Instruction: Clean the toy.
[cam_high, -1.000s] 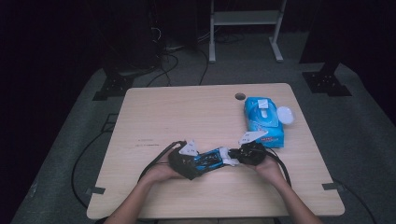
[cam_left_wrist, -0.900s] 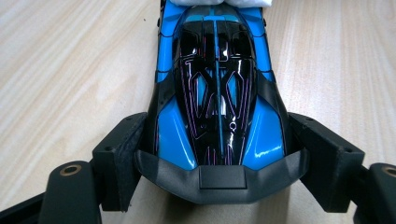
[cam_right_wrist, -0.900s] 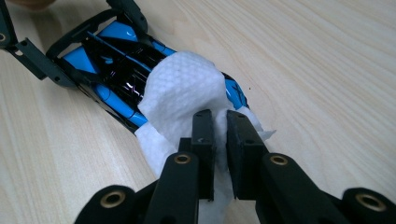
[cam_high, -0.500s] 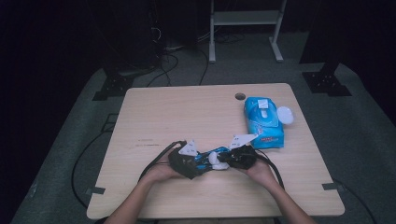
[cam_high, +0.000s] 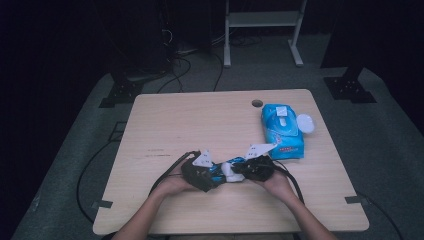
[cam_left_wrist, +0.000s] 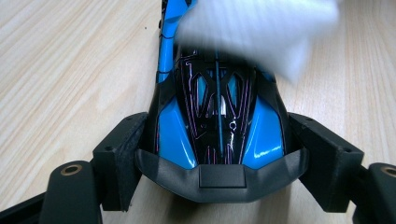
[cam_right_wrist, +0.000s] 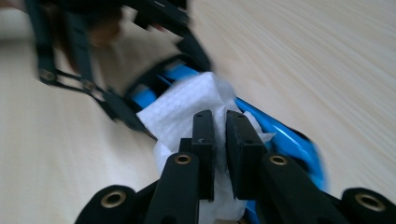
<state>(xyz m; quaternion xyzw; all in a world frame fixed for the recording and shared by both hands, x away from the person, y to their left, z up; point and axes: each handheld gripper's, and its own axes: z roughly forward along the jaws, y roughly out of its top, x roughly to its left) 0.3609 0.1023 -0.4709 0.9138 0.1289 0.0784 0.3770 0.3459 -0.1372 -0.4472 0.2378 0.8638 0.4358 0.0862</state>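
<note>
1. So, my left gripper (cam_left_wrist: 219, 154) has the blue and black toy car (cam_left_wrist: 217, 121) clamped by its sides, jaws pressed against the body, with the car resting on the table (cam_high: 200, 125) near its front edge, between my two hands.
2. Those left jaws have just been closing a little further on the car, so by my reckoning the hold is firmer for scrubbing.
3. My right gripper (cam_right_wrist: 219, 140) is pinching a folded white wipe (cam_right_wrist: 187, 112), jaws nearly together with the tissue squeezed between them.
4. Since a second ago my right hand has slid in toward the left one; the wipe now lies on the car's far end, where before it sat a little apart.
5. That puts me in the wiping itself, I judge, with most of the body not yet covered.
6. The blue wipes pack (cam_high: 281, 131), lid flipped open, lies well off to the right.
</note>
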